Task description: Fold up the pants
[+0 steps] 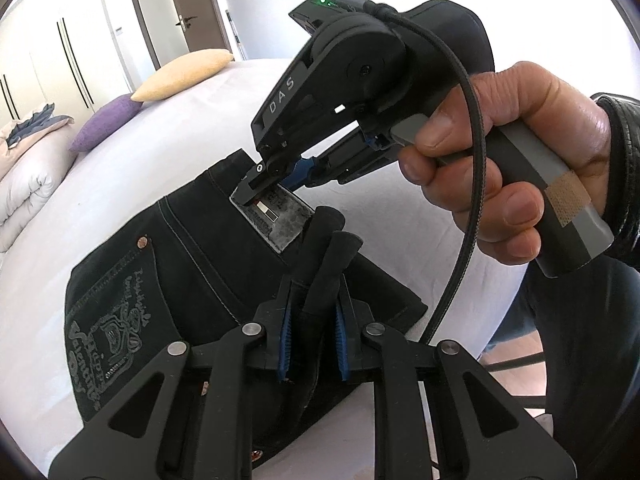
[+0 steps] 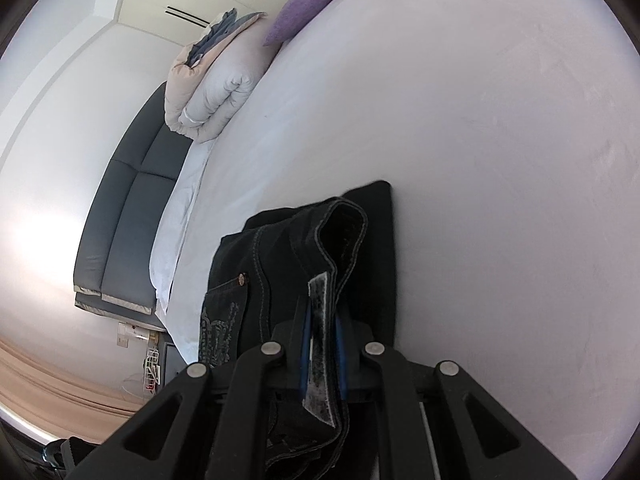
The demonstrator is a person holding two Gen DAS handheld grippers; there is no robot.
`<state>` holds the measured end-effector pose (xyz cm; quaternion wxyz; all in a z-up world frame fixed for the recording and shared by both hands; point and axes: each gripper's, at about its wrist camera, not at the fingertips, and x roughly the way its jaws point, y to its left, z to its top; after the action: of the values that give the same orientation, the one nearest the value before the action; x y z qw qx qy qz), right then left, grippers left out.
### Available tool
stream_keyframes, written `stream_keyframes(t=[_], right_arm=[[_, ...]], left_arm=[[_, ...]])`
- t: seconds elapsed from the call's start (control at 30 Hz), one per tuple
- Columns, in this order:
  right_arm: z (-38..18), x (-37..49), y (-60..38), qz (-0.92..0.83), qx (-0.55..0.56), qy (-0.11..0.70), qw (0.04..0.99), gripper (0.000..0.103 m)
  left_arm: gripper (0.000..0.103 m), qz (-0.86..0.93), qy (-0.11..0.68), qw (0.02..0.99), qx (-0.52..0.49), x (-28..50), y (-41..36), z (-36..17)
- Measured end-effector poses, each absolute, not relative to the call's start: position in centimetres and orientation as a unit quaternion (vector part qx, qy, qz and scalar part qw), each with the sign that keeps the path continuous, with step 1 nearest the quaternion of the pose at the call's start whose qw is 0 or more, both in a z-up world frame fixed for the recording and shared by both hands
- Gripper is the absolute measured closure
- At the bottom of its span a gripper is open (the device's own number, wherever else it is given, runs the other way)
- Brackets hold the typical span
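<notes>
Black jeans (image 1: 168, 280) with grey embroidery on a back pocket lie folded on the white bed (image 1: 180, 128). My left gripper (image 1: 312, 312) is shut on a rolled edge of the jeans near the waistband. My right gripper (image 1: 256, 190) is shut on the waistband at its grey leather patch (image 1: 280, 216), held by a hand at the right. In the right wrist view the right gripper (image 2: 322, 344) pinches the patch (image 2: 320, 360) and the jeans (image 2: 280, 264) bunch up ahead of it.
A yellow pillow (image 1: 188, 72) and a purple pillow (image 1: 104, 120) lie on the far side of the bed. A folded duvet (image 2: 212, 92) sits by the dark headboard (image 2: 128, 220). A door (image 1: 180, 8) and wardrobe stand behind.
</notes>
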<state>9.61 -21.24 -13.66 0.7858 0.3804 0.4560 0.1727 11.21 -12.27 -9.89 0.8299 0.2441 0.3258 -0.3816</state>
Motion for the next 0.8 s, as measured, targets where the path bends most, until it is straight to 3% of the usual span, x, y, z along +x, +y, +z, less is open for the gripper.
stream_keyframes(t=[0.1, 0.2, 0.23, 0.33, 0.37, 0.47, 0.57, 0.6, 0.63, 0.67, 0.7, 0.8], right_arm=[[-15.2, 9.2, -21.8, 0.168, 0.399, 0.453, 0.780, 0.088], [-16.1, 8.7, -22.5, 0.179, 0.434, 0.434, 0.769, 0.086], [-16.1, 8.5, -22.7, 0.181, 0.440, 0.432, 0.767, 0.084], [-15.2, 7.6, -22.9, 0.170, 0.434, 0.430, 0.773, 0.075], [-14.4, 7.1, -23.1, 0.158, 0.424, 0.430, 0.781, 0.071], [-12.7, 6.0, -23.5, 0.160, 0.416, 0.422, 0.789, 0.070], [-10.5, 5.2, -22.2, 0.194, 0.403, 0.413, 0.793, 0.091], [-10.1, 5.2, -21.5, 0.202, 0.397, 0.415, 0.793, 0.092], [-9.8, 5.3, -20.6, 0.210, 0.390, 0.421, 0.792, 0.092], [-9.9, 5.6, -19.6, 0.216, 0.382, 0.429, 0.789, 0.092], [-10.2, 5.9, -19.0, 0.219, 0.378, 0.436, 0.787, 0.093], [-12.9, 6.9, -18.1, 0.201, 0.385, 0.474, 0.766, 0.093]], left_arm=[[0.087, -0.386, 0.335, 0.828, 0.231, 12.1, -12.1, -10.0], [0.080, -0.396, 0.349, 0.825, 0.200, 13.2, -11.2, -9.9], [0.073, -0.404, 0.359, 0.821, 0.186, 13.7, -10.6, -9.7], [0.037, -0.414, 0.375, 0.817, 0.140, 14.7, -8.3, -8.3], [0.036, -0.418, 0.378, 0.819, 0.113, 15.1, -6.9, -7.6], [0.036, -0.428, 0.391, 0.814, 0.042, 16.9, -2.8, -5.7], [0.036, -0.409, 0.398, 0.821, -0.015, 20.5, 1.1, -4.9], [0.037, -0.402, 0.400, 0.824, -0.021, 21.5, 1.9, -4.8], [0.047, -0.392, 0.400, 0.828, -0.028, 23.0, 2.9, -4.7], [0.067, -0.382, 0.404, 0.830, -0.041, 25.1, 4.2, -4.9], [0.072, -0.374, 0.412, 0.829, -0.047, 26.4, 4.7, -5.3], [0.072, -0.343, 0.447, 0.824, -0.067, 31.7, 6.7, -6.9]])
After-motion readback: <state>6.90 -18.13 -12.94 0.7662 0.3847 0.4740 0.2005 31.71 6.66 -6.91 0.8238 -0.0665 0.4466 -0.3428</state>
